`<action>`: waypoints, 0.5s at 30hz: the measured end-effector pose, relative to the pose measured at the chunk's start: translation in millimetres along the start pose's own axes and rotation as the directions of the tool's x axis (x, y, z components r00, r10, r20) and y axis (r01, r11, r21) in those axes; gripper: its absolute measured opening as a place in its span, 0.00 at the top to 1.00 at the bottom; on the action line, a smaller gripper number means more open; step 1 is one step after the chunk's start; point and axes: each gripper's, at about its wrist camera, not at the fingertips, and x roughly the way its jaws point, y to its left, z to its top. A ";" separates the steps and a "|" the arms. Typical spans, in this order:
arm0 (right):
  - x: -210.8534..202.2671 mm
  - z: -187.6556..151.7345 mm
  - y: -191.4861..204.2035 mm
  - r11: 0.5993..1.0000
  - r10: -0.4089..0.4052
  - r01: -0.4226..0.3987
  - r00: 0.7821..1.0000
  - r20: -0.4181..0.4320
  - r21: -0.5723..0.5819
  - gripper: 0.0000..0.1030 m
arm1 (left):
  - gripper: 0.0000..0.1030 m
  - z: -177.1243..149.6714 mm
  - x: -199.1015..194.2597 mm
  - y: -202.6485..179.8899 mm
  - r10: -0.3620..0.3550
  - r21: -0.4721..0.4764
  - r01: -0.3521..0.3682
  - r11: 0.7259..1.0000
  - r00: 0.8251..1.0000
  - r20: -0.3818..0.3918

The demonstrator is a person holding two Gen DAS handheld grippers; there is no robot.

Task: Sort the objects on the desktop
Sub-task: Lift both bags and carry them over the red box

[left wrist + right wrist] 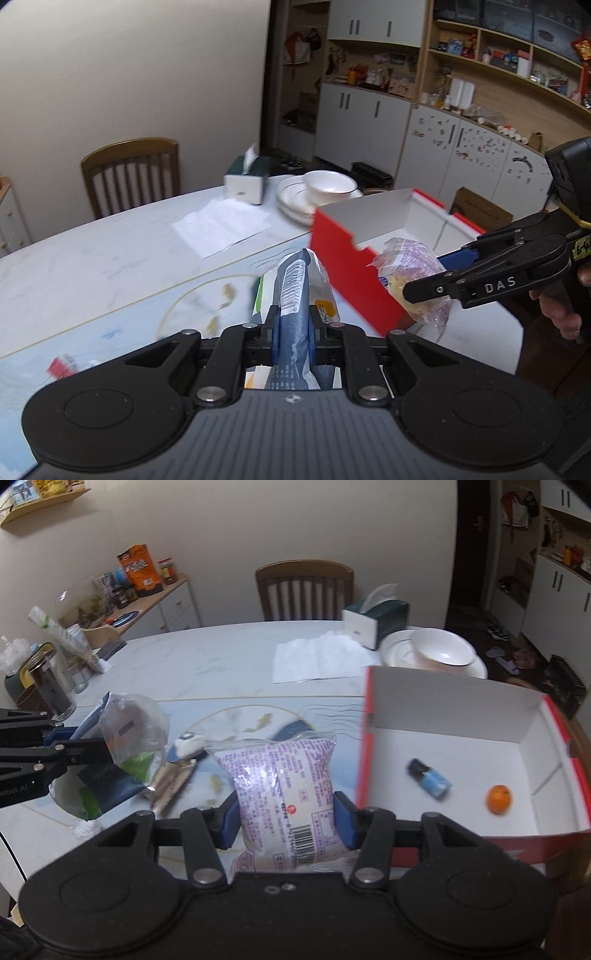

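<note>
My left gripper [293, 325] is shut on a blue and white snack packet [295, 288] with a barcode, held above the patterned mat. In the right wrist view that left gripper [81, 744] enters from the left with the packet [122, 738]. My right gripper [287, 819] is shut on a clear bread packet with purple print [284, 775], just left of the red box [364, 738]. The left wrist view shows the right gripper [432, 275] holding this packet [410, 266] at the near wall of the box [343, 266]. A small blue bottle [430, 779] and an orange [499, 799] lie inside.
A silver sachet [173, 782] and a small white item [188, 743] lie on the mat. Behind are a paper sheet [317, 657], a tissue box [376, 622], stacked plates with a bowl [441, 651] and a chair [304, 590]. Jars and a tin [48, 686] stand at the table's left edge.
</note>
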 end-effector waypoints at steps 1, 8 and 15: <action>-1.9 0.3 -4.9 1.000 -0.009 0.009 1.000 0.001 0.003 0.52 | 0.88 3.2 4.0 -5.7 -0.007 0.004 0.007 1.000 1.000 0.002; -15.2 2.0 -40.6 0.998 -0.055 0.055 0.998 0.024 0.013 0.52 | 0.88 21.0 26.5 -42.6 -0.046 0.037 0.046 0.998 0.999 0.014; -23.1 2.0 -78.5 0.994 -0.109 0.108 0.993 0.040 0.010 0.52 | 0.88 40.9 48.8 -76.7 -0.061 0.066 0.059 0.996 0.998 0.028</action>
